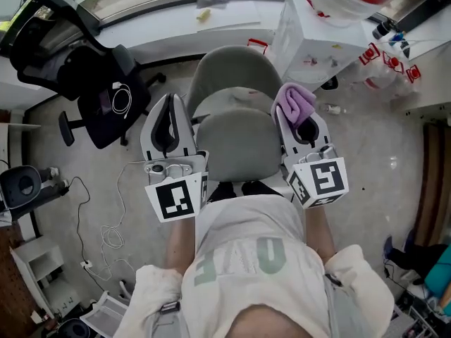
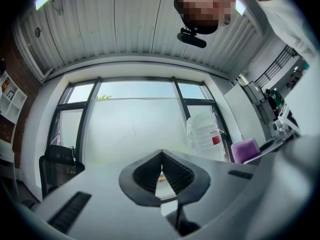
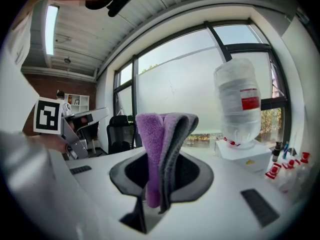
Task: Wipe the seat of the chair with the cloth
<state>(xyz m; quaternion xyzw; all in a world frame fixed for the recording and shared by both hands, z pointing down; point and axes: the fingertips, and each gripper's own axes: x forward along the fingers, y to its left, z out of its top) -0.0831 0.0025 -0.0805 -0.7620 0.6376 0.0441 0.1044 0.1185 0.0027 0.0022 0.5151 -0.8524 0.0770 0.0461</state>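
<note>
A grey chair stands in front of me, its seat (image 1: pixel 238 145) below the rounded backrest (image 1: pixel 229 70). My right gripper (image 1: pixel 294 115) is held above the seat's right edge, pointing upward, shut on a folded purple cloth (image 1: pixel 294 101). In the right gripper view the cloth (image 3: pixel 162 144) stands upright between the jaws, purple on one face and grey on the other. My left gripper (image 1: pixel 171 115) is held above the seat's left edge, shut with nothing in it; its pads (image 2: pixel 172 171) meet against the window.
A black office chair (image 1: pixel 106 94) stands at the left with a cable on it. A white water dispenser (image 1: pixel 313 37) with a large bottle (image 3: pixel 238 106) is at the right. A white cable (image 1: pixel 116 210) lies on the floor. The window ledge (image 1: pixel 176 16) runs along the far side.
</note>
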